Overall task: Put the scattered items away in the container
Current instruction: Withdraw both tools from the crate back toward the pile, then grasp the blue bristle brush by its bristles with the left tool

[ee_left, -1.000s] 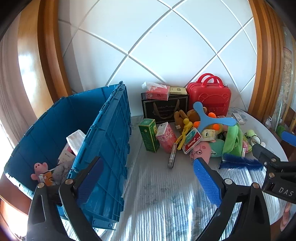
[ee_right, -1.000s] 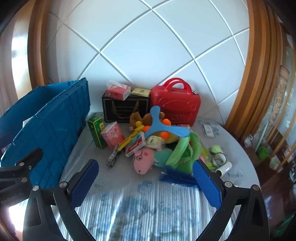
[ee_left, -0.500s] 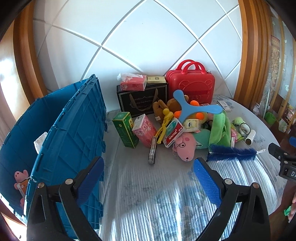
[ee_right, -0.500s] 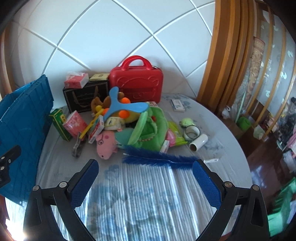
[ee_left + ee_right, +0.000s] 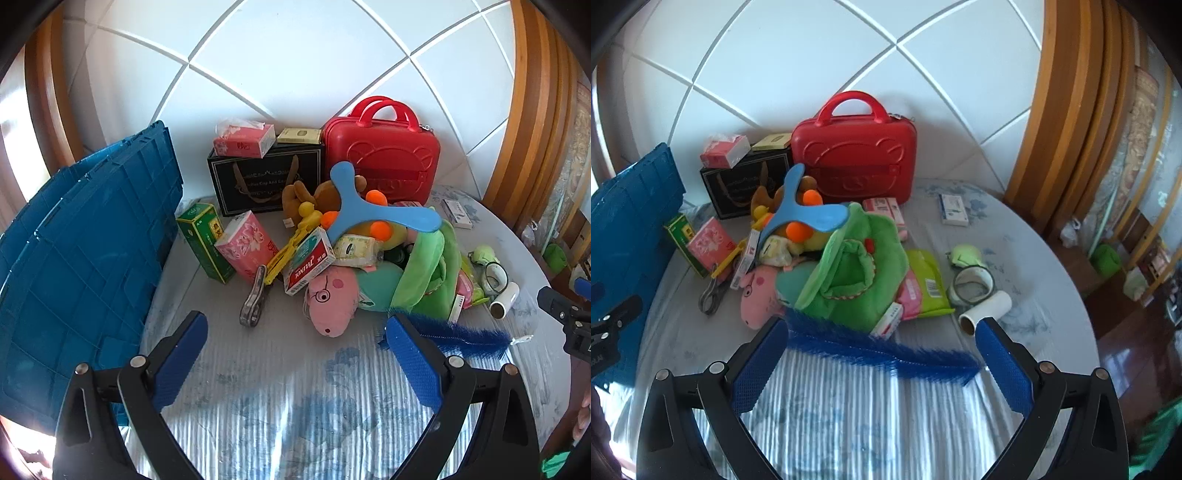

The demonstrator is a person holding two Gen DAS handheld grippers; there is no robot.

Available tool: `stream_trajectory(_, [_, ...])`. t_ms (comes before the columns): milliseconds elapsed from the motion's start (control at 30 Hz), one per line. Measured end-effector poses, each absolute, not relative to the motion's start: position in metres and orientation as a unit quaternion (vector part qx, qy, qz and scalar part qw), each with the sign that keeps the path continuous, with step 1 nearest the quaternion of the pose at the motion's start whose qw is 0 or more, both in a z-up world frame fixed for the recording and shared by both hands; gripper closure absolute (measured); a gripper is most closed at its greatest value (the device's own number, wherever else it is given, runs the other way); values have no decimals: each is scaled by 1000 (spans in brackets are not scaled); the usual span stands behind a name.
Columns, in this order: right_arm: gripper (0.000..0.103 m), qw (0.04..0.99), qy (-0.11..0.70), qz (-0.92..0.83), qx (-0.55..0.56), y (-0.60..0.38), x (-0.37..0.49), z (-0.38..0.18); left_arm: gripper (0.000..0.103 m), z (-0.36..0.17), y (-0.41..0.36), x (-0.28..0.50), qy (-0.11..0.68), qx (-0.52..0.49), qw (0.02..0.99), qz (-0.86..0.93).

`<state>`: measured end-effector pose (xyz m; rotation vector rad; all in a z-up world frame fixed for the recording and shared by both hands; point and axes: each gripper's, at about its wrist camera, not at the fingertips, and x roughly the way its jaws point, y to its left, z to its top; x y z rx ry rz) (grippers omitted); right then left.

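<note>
The blue crate (image 5: 85, 240) stands at the table's left, its wall also showing in the right wrist view (image 5: 628, 221). Scattered beside it lie a green box (image 5: 207, 236), a pink tissue pack (image 5: 247, 245), a Tylenol box (image 5: 310, 260), a pink pig plush (image 5: 332, 299), a blue boomerang (image 5: 354, 206), a green plush bag (image 5: 860, 266) and a blue brush (image 5: 886, 354). My left gripper (image 5: 293, 325) is open and holds nothing, in front of the pig plush. My right gripper (image 5: 881, 332) is open too, with the brush lying across its gap, not gripped.
A red case (image 5: 855, 158) and a black gift bag (image 5: 266, 181) stand against the white wall. A tape ring (image 5: 971, 284), a white roll (image 5: 986, 312) and a small white box (image 5: 953, 208) lie right of the pile. The round table's edge drops to the floor at right.
Both views have swung right, away from the crate and toward the pile. The crate's inside has left the left view. Both grippers stay open and are nearer the items.
</note>
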<state>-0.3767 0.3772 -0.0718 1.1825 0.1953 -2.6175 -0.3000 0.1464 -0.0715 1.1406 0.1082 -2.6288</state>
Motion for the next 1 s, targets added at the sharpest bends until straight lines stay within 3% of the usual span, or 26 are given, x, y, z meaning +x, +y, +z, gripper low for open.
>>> stream_trajectory(467, [0, 173, 77, -888, 419, 386, -447, -106, 4, -114, 152, -362, 36, 430, 172, -886])
stream_trajectory(633, [0, 163, 25, -872, 460, 391, -478, -135, 4, -141, 148, -390, 33, 449, 162, -878])
stream_trajectory(733, [6, 166, 21, -863, 477, 389, -489, -153, 4, -159, 145, -406, 29, 462, 153, -873])
stream_trajectory(867, [29, 161, 17, -848, 504, 386, -499, -178, 4, -184, 149, -424, 35, 484, 135, -864])
stream_trajectory(1000, [29, 137, 31, -839, 526, 393, -501, -202, 4, -205, 170, -434, 22, 503, 106, -858])
